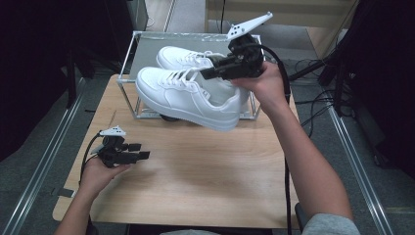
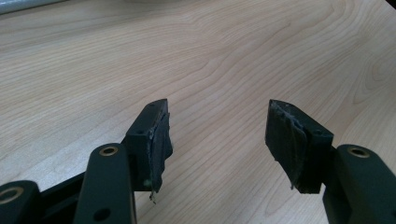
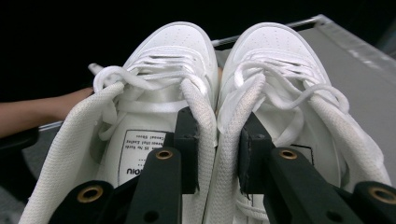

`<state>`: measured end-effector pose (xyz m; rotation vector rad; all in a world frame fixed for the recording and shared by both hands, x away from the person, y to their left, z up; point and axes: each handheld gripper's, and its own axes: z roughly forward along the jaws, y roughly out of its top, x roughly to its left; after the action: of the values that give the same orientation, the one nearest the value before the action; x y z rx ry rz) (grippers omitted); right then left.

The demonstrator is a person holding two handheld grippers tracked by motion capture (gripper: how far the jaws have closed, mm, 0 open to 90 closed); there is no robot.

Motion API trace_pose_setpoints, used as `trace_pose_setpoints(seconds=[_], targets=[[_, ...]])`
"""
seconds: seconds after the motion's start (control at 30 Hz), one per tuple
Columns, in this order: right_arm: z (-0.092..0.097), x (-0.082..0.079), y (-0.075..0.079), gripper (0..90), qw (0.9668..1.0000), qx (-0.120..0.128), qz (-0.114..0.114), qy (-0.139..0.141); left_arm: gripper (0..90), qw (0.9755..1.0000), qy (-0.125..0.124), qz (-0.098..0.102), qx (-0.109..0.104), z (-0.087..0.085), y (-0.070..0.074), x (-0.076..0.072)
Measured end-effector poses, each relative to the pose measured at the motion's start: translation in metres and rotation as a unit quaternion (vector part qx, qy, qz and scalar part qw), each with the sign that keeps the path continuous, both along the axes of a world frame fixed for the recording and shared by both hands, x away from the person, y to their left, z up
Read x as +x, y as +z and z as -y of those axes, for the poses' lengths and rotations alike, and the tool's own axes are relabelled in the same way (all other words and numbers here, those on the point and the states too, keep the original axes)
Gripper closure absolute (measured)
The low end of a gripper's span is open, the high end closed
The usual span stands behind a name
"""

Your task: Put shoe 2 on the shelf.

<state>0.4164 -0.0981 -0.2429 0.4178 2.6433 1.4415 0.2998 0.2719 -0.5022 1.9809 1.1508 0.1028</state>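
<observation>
Sneakers, a pair of white leather low-top sneakers (image 1: 188, 95) with white laces, hang in the air at the upper middle of the high view, above the near edge of a metal-framed wire rack (image 1: 128, 93) that stands on the far part of the light wooden table (image 1: 195, 171). Both shoes are carried at once: in the right gripper view the right tongs (image 3: 215, 151) are pinched on the two inner collar walls (image 3: 219, 126) pressed together, one jaw inside each shoe. That padded collar looks soft and compressible, so the hold probably depends on a firm squeeze, and the pair, fairly light but long, seems likely to swing or tip toe-down from such an off-centre hold. The leather uppers look smooth and rather slippery; the woven collar lining should give better friction than the sides. Laces (image 3: 140, 77) lie loose and could snag on the rack. Lower left in the high view, the left tongs (image 1: 137, 151) rest low over the table, jaws wide apart and empty.
</observation>
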Motion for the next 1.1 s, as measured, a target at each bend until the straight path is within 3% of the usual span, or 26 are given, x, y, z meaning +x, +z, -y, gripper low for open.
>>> trace_pose_setpoints(seconds=[0.1,0.2,0.4,0.47,0.5,0.57,0.67,0.83,0.97,1.0,1.1], targets=[[-0.007,0.012,0.006,74.7,0.9994,-0.002,-0.01,-0.034,40.6,1.0,0.001,0.003,0.001,-0.001,0.001,0.0],[-0.015,0.027,0.012,74.7,0.9961,0.003,-0.025,-0.084,40.5,1.0,-0.006,0.002,0.006,0.001,0.001,0.002],[-0.037,0.054,0.017,74.8,0.9821,0.0,-0.038,-0.184,40.6,0.9998,-0.018,0.004,0.009,0.006,0.001,0.004],[-0.049,0.063,0.019,74.8,0.9734,-0.01,-0.036,-0.226,40.8,0.9998,-0.019,0.006,0.009,0.007,0.001,0.005],[-0.054,0.066,0.019,74.8,0.9709,-0.015,-0.03,-0.237,40.7,0.9998,-0.021,0.004,0.007,0.007,0.002,0.005],[-0.066,0.074,0.02,74.8,0.9615,-0.021,-0.025,-0.273,40.8,0.9997,-0.023,0.006,0.006,0.009,0.002,0.006],[-0.082,0.085,0.017,74.7,0.9452,-0.007,-0.03,-0.325,40.7,0.9996,-0.027,0.007,0.006,0.011,0.003,0.008],[-0.102,0.098,0.01,74.7,0.9244,0.008,-0.02,-0.381,40.8,0.9991,-0.038,0.011,0.012,0.015,0.003,0.012],[-0.123,0.108,0.003,74.5,0.8982,0.005,-0.029,-0.439,40.8,0.9986,-0.047,0.012,0.019,0.019,0.004,0.014],[-0.128,0.111,0.001,74.7,0.8931,0.0,-0.031,-0.449,40.8,0.9985,-0.048,0.013,0.022,0.021,0.005,0.014],[-0.137,0.117,-0.004,74.6,0.8851,-0.006,-0.034,-0.464,40.8,0.9981,-0.055,0.02,0.02,0.022,0.007,0.014]])
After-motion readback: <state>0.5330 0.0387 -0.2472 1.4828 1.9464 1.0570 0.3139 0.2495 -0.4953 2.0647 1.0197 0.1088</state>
